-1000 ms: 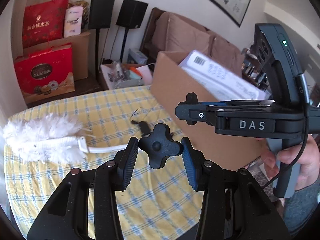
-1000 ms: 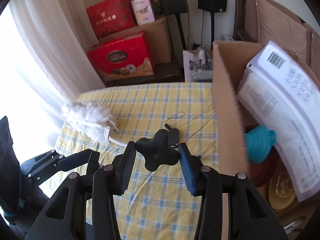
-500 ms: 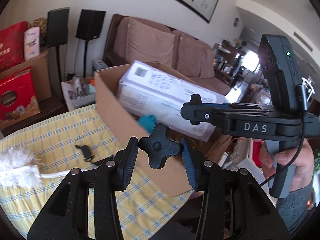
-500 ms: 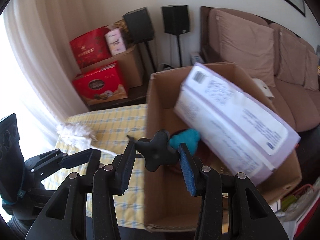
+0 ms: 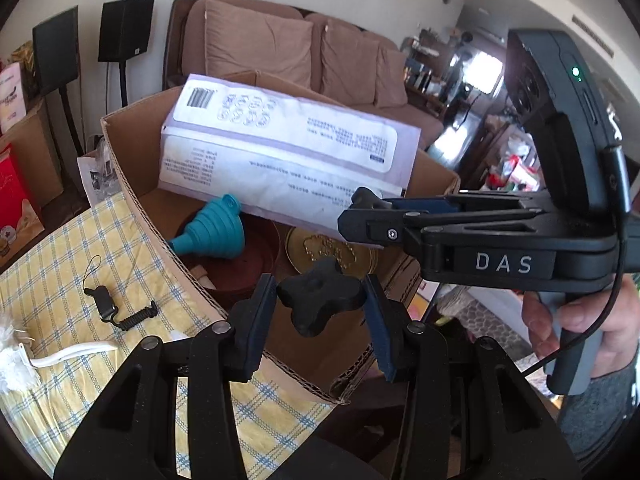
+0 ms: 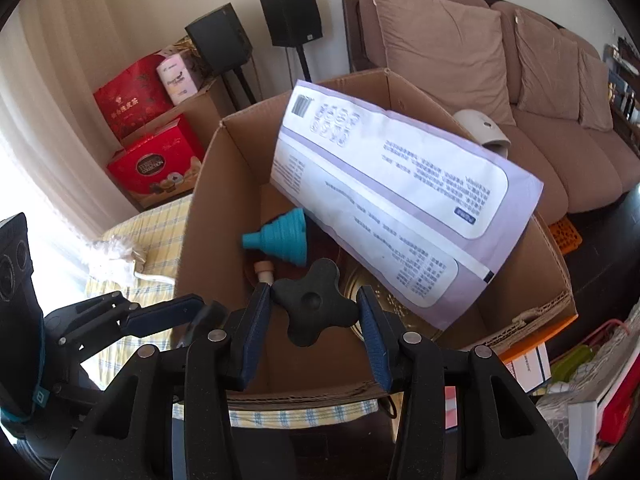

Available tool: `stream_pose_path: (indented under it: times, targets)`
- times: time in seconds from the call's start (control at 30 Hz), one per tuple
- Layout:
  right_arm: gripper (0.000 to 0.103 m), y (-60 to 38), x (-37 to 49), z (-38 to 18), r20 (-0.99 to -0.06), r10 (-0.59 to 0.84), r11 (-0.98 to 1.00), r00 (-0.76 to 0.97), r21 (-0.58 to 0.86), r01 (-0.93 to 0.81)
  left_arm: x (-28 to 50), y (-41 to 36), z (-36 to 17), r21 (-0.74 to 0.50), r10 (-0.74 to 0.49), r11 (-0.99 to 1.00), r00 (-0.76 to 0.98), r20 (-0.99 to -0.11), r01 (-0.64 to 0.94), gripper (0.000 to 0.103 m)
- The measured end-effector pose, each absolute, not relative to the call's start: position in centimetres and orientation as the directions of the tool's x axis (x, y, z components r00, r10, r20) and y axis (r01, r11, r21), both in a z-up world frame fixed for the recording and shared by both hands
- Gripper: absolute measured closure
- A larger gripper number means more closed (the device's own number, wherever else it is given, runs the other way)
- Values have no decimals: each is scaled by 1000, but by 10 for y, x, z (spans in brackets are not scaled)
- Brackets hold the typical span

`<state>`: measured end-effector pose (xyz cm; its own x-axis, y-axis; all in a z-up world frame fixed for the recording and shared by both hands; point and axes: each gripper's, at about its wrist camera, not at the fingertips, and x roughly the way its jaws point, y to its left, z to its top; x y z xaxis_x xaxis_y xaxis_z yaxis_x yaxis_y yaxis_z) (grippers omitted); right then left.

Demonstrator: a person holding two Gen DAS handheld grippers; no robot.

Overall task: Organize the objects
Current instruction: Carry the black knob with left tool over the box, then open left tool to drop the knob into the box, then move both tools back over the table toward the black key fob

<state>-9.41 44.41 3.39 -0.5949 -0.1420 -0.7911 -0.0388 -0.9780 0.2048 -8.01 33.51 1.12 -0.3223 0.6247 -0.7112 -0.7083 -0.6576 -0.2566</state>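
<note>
An open cardboard box (image 5: 132, 196) (image 6: 200, 216) stands on the yellow checked tablecloth (image 5: 48, 248). Inside lie a long white and lilac package (image 5: 280, 164) (image 6: 392, 208), a teal collapsible funnel (image 5: 216, 232) (image 6: 280, 236), a dark red dish (image 5: 260, 256) and a gold round lid (image 5: 332, 248). My left gripper (image 5: 320, 304) is open and empty above the box's near corner. My right gripper (image 6: 314, 312) is open and empty above the box's front edge; it also shows in the left wrist view (image 5: 360, 216).
A black lanyard strap (image 5: 108, 304) and a white feather duster (image 5: 16, 360) lie on the cloth left of the box. A brown sofa (image 6: 500, 80), two black speakers (image 6: 256, 28) and red gift boxes (image 6: 152, 160) stand behind. Clutter (image 6: 580, 380) sits on the floor at right.
Both grippers have swung right from the tablecloth to over the cardboard box. The box's inside has come into view. Both stay open and empty.
</note>
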Motion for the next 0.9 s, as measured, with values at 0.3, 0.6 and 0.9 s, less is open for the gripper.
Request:
stream_pose_path:
  times: [0.3,0.6,0.9]
  targets:
    - [56,440,-94,28,-789,-204,-966,-580,259,-13,-77,324,25,-244,629,-664,-352,-693,-707,32]
    - [48,437,-87,47,-748,-196,-966,-634,257,-5,-89,273,46,-259,621,-720,-431,-654,-644,10]
    - [28,399,-83,66,-703,-193,-976,-684,211,59,-109,210,40,-284,566,-793,-477,-673,-539,4]
